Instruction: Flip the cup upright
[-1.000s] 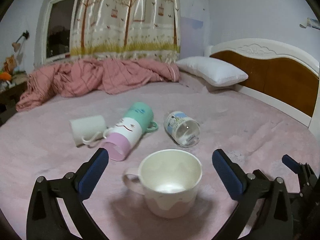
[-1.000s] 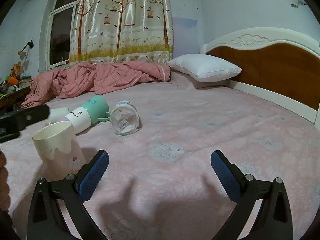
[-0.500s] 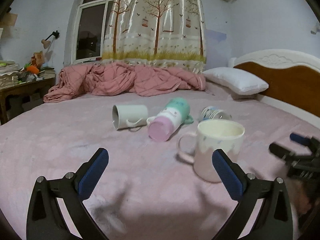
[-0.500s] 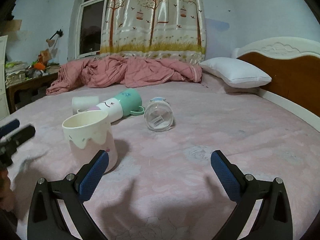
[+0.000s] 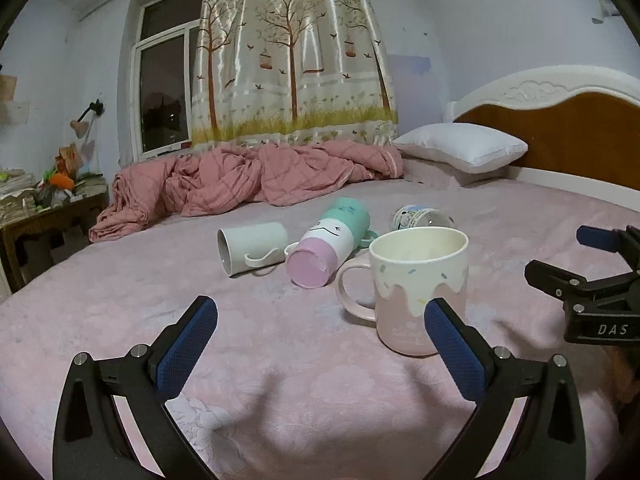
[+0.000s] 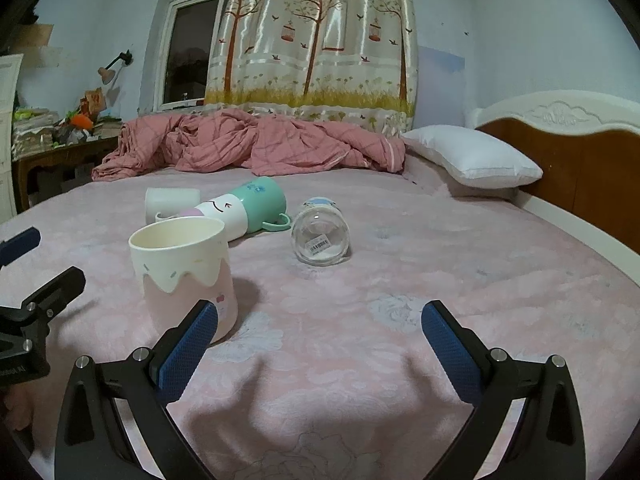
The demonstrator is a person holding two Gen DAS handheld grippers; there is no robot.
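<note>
Since a second before, the left gripper (image 5: 320, 344) had drawn back and lowered, so the cup (image 5: 416, 288) that had sat square between its fingers now stood ahead of it and off to its right, with the right-hand finger (image 5: 452, 352) overlapping the cup's base in the left view. Both of its blue pads were spread wide and held nothing. The right gripper (image 6: 320, 344) was just as wide open and empty, its left finger (image 6: 188, 348) crossing the cup's (image 6: 188, 276) lower edge in its own view; whether it touched I couldn't tell.

The cup stood upright on the bed (image 5: 120, 300), mouth up, white drip pattern over pink, handle turned toward the left gripper's side. It sat near the middle of the bed, between the two grippers.

Behind it, toward the far edge, three more lay on their sides: a white mug (image 5: 252, 246) with its mouth facing the left gripper, a green-and-pink cup (image 5: 328, 246) just beside it, and a glass jar (image 6: 320, 238) a little apart toward the headboard (image 6: 580, 160). A pink quilt (image 5: 248, 180) was heaped along the far edge, a white pillow (image 5: 460, 146) at the headboard corner.
</note>
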